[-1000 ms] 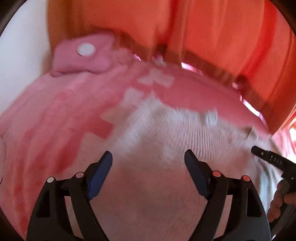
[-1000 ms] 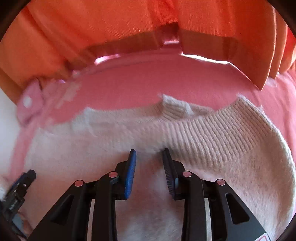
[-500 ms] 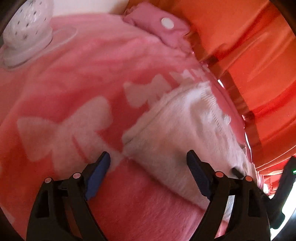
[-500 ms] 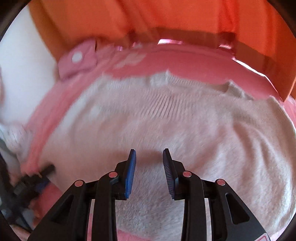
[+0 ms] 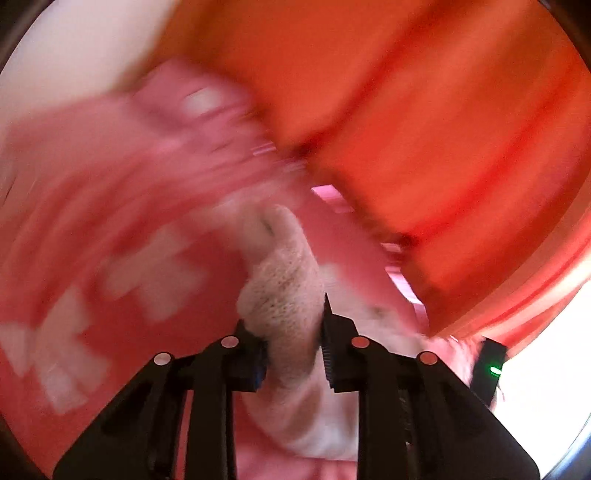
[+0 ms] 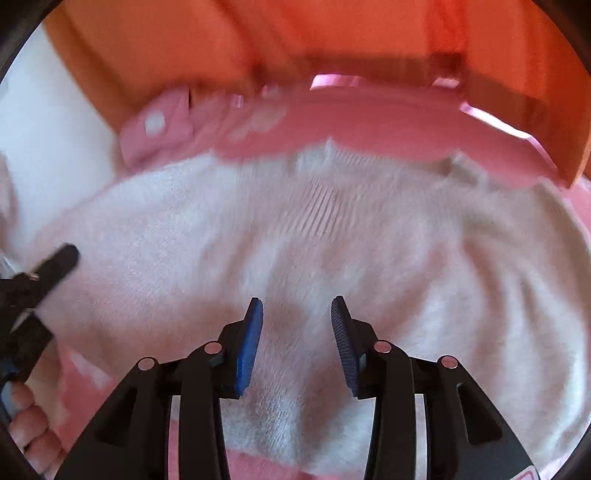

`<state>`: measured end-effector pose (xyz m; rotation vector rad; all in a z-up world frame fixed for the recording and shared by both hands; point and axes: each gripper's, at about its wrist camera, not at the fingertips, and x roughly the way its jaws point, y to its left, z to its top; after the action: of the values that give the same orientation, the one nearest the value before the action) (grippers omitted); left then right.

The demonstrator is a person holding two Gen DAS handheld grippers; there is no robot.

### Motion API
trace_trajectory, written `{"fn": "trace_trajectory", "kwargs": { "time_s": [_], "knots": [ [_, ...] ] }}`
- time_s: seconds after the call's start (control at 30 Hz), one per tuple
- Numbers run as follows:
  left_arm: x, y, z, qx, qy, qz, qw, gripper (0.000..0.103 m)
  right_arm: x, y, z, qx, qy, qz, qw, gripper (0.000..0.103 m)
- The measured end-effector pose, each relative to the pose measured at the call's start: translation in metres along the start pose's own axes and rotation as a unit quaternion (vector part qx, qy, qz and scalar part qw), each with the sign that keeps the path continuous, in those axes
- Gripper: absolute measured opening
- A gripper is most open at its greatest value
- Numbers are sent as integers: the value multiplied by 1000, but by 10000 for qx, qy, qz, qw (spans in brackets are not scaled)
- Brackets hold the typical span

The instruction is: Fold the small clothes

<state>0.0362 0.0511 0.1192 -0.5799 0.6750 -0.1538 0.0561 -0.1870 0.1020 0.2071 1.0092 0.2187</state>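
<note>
Each hand-held gripper (image 6: 297, 332) has black arms, blue ribbed pads (image 6: 249, 350) and round pale rivets.

— How many garments?
— One: a cream knit sweater (image 6: 332, 240), and the same one shows bunched up (image 5: 284, 288) in the left wrist view.
— Blankets?
— One pink blanket (image 5: 122, 229) with pale bow shapes; too blurred to count the bows.
— Anything at its far edge?
— One small pink pouch (image 6: 159, 125) at about ten o'clock, with one white dot on it.
— Curtains?
— Orange curtain (image 6: 332, 33) at twelve o'clock; I cannot count the panels.
— Claws?
— Two: the left claw (image 5: 291, 343) and the right claw (image 6: 297, 343), each with two fingers.
— Hands?
— One hand (image 6: 29, 428), at eight o'clock in the right view.
</note>
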Motion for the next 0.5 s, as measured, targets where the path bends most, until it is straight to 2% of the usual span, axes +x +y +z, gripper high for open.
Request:
{"fn": "trace_trajectory", "kwargs": {
  "time_s": [0.07, 0.13, 0.23, 0.3, 0.4, 0.43, 0.47, 0.5],
  "knots": [
    [-5, -49, -1, 542, -85, -405, 9977, 22, -34, -36, 11, 419, -585, -254, 9971, 51],
    [-3, -100, -14, 1091, -33, -838, 9905, 22, -52, -78, 15, 908, -883, -581, 9902, 54],
    [30, -158, -52, 1810, 471, -1209, 9749, 22, -60, -140, 12, 1675, -901, -939, 9772, 54],
    [60, -173, -82, 2166, 875, -1124, 9658, 23, -61, -168, 7, 2019, -811, -961, 9713, 54],
    [114, -179, -137, 2767, 1724, -681, 9429, 30, -67, -192, 0, 2158, -723, -983, 9688, 54],
    [119, -176, -150, 2938, 1799, -571, 9371, 32, -69, -195, -1, 2138, -709, -953, 9696, 54],
    [116, -175, -154, 3042, 1731, -590, 9349, 34, -70, -196, -1, 2128, -694, -922, 9702, 54],
    [103, -175, -158, 3298, 1515, -664, 9295, 44, -72, -197, -2, 2117, -684, -856, 9712, 54]
  ]
}}
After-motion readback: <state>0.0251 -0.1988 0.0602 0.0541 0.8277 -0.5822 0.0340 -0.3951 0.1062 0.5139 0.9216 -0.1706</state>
